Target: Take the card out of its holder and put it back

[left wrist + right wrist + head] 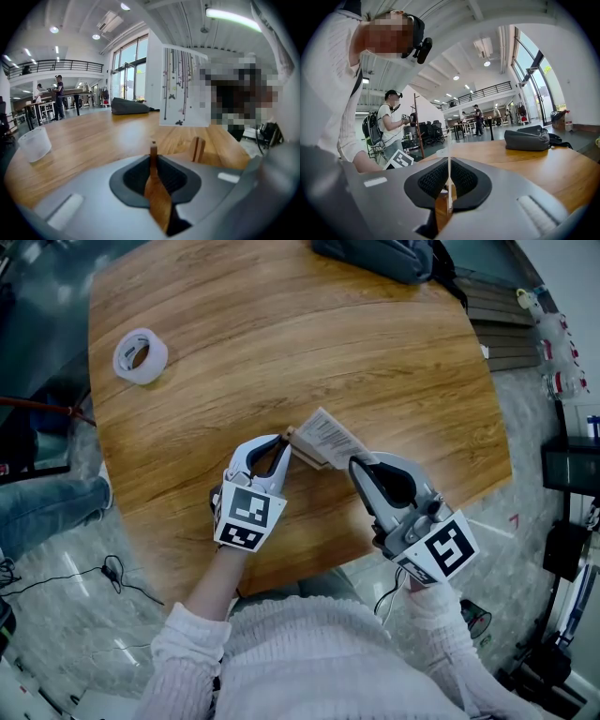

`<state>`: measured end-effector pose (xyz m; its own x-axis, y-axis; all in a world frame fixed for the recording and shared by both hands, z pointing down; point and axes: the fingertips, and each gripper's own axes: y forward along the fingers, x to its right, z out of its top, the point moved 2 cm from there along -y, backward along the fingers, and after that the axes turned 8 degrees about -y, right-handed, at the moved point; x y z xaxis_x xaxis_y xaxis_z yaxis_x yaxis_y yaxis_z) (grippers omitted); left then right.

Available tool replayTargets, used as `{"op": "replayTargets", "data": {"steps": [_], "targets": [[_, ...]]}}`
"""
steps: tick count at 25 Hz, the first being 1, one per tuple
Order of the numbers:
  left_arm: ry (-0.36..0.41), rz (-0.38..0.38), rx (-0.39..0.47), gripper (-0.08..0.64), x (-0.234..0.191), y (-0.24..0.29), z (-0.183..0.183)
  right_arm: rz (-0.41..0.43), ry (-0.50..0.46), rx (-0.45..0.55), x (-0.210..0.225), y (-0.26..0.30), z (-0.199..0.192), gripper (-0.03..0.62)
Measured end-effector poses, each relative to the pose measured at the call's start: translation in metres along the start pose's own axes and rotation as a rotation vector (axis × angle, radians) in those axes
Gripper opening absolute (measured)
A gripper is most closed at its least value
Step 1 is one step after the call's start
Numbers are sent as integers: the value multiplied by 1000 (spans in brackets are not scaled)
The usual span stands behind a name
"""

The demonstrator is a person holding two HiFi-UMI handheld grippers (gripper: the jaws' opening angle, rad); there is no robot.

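Observation:
In the head view my left gripper (278, 444) is shut on the small wooden card holder (290, 437) near the table's middle. My right gripper (355, 463) is shut on the white printed card (327, 436), which lies tilted just right of the holder. The left gripper view shows a thin wooden part of the holder (153, 161) pinched between my jaws, and its slotted upright (197, 149) a little further on. The card (184, 86) hangs above that upright, apart from it. The right gripper view shows the card (449, 165) edge-on, clamped between the pads.
A roll of clear tape (140, 355) lies at the wooden table's (394, 362) far left. A dark bag (380, 254) rests at the far edge. People stand at desks in the background of both gripper views. Cables lie on the floor at left.

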<state>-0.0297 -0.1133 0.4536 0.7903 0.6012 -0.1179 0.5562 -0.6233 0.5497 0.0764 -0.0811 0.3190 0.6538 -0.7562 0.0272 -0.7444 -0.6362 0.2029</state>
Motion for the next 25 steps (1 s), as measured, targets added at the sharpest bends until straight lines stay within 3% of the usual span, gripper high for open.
{"op": "replayTargets", "data": {"steps": [25], "targets": [[-17, -8, 10, 49, 0, 0, 1, 18, 21, -17, 3, 16, -15, 12]]}}
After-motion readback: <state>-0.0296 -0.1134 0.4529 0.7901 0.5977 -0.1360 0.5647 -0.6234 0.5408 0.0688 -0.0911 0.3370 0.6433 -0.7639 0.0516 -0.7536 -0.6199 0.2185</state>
